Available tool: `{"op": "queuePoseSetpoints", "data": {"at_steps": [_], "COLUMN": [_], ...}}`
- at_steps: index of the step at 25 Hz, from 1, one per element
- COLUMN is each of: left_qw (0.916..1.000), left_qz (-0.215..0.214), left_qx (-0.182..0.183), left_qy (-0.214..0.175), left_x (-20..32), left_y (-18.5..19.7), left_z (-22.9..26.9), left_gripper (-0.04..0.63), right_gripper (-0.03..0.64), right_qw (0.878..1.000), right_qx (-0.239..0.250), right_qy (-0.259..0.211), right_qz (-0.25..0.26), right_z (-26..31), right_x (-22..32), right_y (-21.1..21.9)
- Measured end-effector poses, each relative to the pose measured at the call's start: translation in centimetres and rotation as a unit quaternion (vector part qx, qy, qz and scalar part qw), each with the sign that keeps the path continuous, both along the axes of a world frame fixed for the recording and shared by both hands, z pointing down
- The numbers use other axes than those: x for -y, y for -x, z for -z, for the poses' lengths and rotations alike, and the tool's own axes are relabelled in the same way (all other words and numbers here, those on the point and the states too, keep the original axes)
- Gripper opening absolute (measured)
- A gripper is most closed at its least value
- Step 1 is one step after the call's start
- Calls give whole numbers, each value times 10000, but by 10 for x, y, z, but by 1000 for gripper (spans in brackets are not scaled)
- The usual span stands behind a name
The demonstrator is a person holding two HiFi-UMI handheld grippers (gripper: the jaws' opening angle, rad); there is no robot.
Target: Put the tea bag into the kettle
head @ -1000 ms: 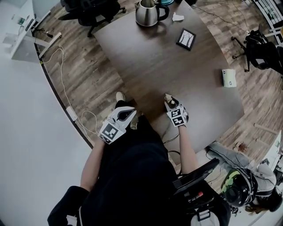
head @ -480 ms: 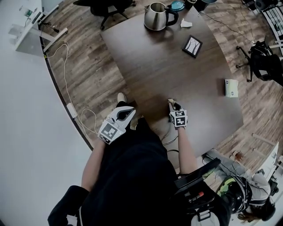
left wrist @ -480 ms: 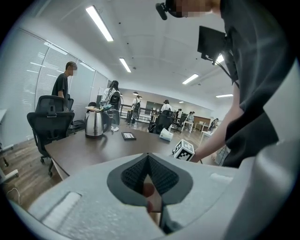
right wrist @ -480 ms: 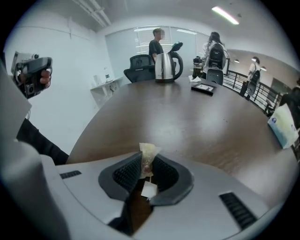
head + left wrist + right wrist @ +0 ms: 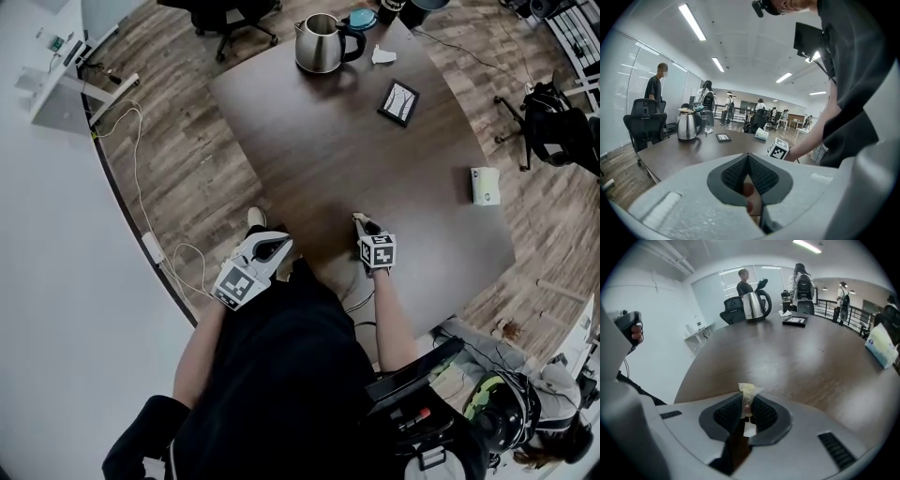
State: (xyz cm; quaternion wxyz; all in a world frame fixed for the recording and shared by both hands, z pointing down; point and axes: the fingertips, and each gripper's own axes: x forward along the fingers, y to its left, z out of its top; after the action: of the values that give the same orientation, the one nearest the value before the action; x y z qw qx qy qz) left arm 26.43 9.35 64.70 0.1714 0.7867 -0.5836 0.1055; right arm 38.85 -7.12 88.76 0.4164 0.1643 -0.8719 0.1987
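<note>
Right gripper view: the right tongs (image 5: 746,399), just closing, pinch the tea bag (image 5: 749,390); the left tongs (image 5: 747,158) are pressed together.

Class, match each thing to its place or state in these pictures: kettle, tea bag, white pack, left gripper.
1 kettle
2 tea bag
3 white pack
4 left gripper

A near the right edge of the table in the head view
B pinched in the right gripper
C jaws together, beside the table's near corner
D at the table's far end

Pairs: 1-D, 2-B, 3-A, 4-C. The right gripper's jaws have just been closing on the tea bag.
</note>
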Motion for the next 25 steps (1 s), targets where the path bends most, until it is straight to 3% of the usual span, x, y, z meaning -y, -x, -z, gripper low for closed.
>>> {"op": "queuePoseSetpoints", "data": {"at_steps": [9,12,19,25], "left_qw": [9999,9999,9991,9985], "left_qz": [76,-33,-391,-513], "left_qx": [42,-3,78,96], "left_qy": [-116,-128,-133,-155], "left_x": [-13,-12,4,2], "left_y": [12,-2,-14,-23], "left_z": [-2,-3,6,3], "left_gripper": [2,2,2,2], "right_gripper": [55,55,55,55], "right_qw": [9999,9999,9956,9912], "right_qx": [55,121,751,1197], "right_qy": [91,13,-553,-563], "right_qz": [15,-28,-109,-60], "right_z": [-1,11,64,98], "right_x": [-17,-17,-10,-32], "right_y": [10,1,20,26]}}
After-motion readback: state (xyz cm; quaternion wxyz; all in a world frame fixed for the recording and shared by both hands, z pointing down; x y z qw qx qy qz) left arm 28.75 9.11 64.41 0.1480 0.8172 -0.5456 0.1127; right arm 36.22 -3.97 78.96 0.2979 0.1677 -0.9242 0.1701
